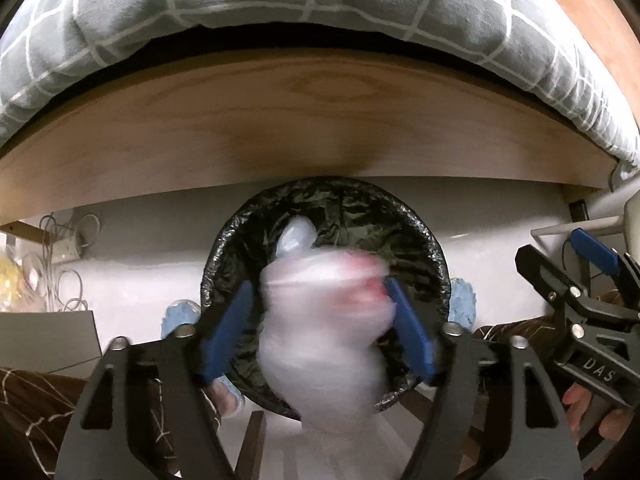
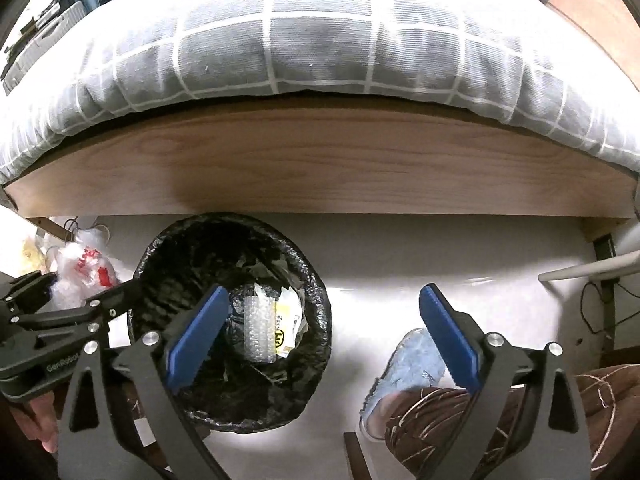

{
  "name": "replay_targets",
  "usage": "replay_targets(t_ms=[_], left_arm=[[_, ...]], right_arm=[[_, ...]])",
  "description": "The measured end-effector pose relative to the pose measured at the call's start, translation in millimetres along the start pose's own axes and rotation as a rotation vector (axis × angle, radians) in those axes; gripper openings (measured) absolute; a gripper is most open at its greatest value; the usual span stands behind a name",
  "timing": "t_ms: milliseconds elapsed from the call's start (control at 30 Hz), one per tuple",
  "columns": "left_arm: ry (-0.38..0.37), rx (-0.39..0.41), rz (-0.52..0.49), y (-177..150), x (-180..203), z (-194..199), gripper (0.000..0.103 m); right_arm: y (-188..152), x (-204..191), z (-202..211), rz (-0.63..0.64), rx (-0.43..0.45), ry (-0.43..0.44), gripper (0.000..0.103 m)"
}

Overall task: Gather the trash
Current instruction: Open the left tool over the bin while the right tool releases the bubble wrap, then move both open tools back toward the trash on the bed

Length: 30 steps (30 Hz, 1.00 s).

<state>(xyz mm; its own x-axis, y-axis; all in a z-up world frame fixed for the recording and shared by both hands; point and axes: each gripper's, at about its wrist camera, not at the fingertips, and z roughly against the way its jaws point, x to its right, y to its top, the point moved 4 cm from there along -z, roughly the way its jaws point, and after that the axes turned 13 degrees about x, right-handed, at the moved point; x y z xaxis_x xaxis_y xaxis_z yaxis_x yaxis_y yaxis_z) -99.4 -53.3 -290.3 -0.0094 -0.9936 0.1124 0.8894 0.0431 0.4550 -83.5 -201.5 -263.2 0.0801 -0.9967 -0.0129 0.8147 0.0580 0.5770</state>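
A trash bin lined with a black bag [image 1: 436, 264] stands on the pale floor by the bed. My left gripper [image 1: 318, 286] hangs above it, pointing down. A white plastic bag with red print [image 1: 320, 328], blurred, lies between its blue pads; a gap shows at the left pad, so the jaws stand open. In the right wrist view the same bag [image 2: 86, 276] shows at the left gripper [image 2: 94, 278]. My right gripper [image 2: 320, 336] is wide open and holds nothing, over the bin's right rim [image 2: 326, 320]. Bubble wrap [image 2: 260, 328] and printed paper [image 2: 286, 332] lie in the bin.
A bed with a grey checked duvet [image 2: 320, 52] and a wooden side board [image 2: 320, 168] overhangs the bin. The person's blue slippers [image 2: 408, 364] and brown trouser legs [image 2: 520, 420] are close by. Cables and a power strip [image 1: 60, 252] lie at the left, a grey box [image 1: 44, 340] below them.
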Motion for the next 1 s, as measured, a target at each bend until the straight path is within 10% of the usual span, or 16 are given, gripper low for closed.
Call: replay_targets(t_ms=[267, 1000], left_arm=[[0.024, 0.057, 0.0, 12, -11, 16, 0.097], [0.033, 0.305, 0.051, 74, -24, 116, 0.097]], right_arm=[[11, 3, 8, -0.017, 0.032, -0.003, 0.092], [85, -7, 91, 0.006, 0.278, 0.028, 0.092]])
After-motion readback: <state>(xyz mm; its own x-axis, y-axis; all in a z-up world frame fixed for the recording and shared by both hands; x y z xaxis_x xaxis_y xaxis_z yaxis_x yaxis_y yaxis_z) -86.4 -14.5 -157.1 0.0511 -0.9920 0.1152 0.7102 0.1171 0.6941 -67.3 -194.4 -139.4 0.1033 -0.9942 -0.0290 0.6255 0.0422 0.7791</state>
